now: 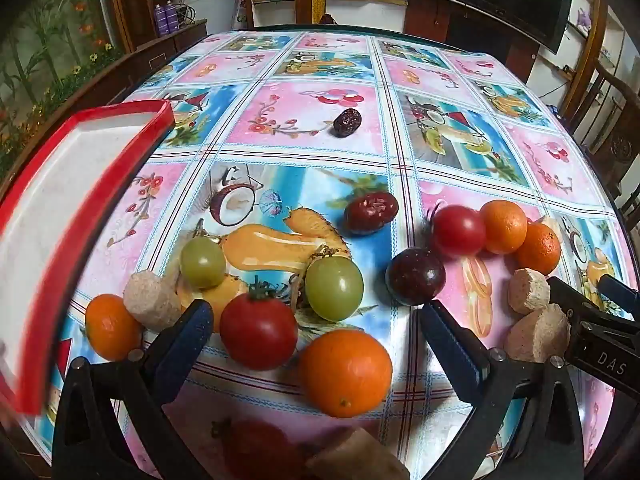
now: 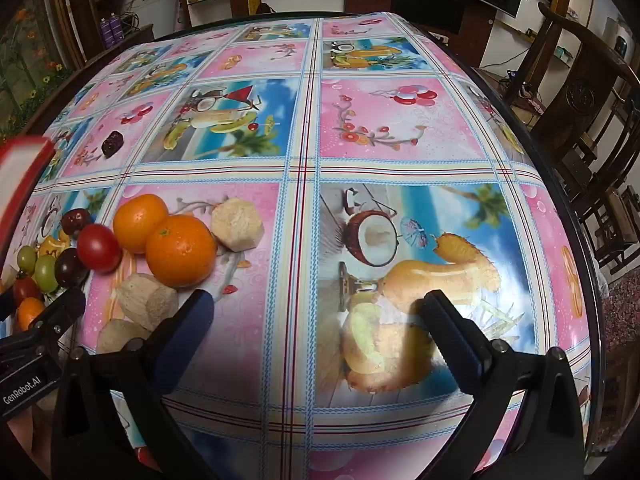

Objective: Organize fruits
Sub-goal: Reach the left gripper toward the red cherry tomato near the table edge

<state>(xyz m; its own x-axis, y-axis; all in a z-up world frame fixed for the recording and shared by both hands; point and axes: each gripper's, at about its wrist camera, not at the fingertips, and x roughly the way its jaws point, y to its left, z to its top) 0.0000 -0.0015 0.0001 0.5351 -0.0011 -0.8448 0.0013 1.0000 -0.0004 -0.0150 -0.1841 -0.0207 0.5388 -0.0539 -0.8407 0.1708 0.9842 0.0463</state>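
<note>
From the left wrist camera, I see my left tongs spread wide, holding nothing, above the table. Between the fingers lie a red tomato, an orange and a green grape. A second green grape and a dark plum sit just beyond. A red-rimmed tray, blurred, is at the left.

From the right wrist camera, my right tongs are also wide and hold nothing, over bare tablecloth. 2 oranges touch each other at the left, beside a pale chunk.
</note>
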